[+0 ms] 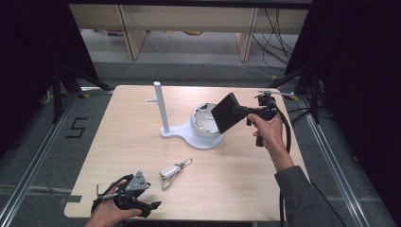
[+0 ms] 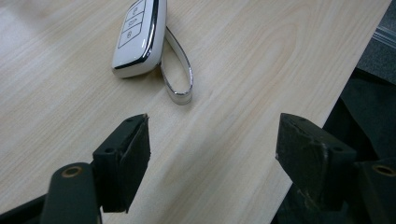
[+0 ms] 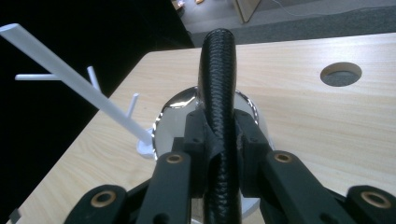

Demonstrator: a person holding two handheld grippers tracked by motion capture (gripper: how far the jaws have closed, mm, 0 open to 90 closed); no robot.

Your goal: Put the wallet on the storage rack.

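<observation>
1. Near edge of the desk (image 1: 236,189), left: your left tongs (image 1: 150,206) rest low with jaws apart and nothing between them. No need to move them.
2. Just beyond them, a white car key (image 1: 169,170) with its metal loop lies flat on the wood, well clear of the work at the far right.
3. Mid-desk, right: your right tongs (image 1: 243,111) are clamped on a black wallet (image 1: 225,112), pinching its edge so it hangs tilted in the air above the shiny bowl (image 1: 204,118).
4. That bowl sits on a white stand (image 1: 189,135) whose upright post (image 1: 160,106) with small pegs rises to the left. Judged from here, lower the wallet squarely over the bowl, keep it off the post, and loosen the grip only once it is supported.
</observation>
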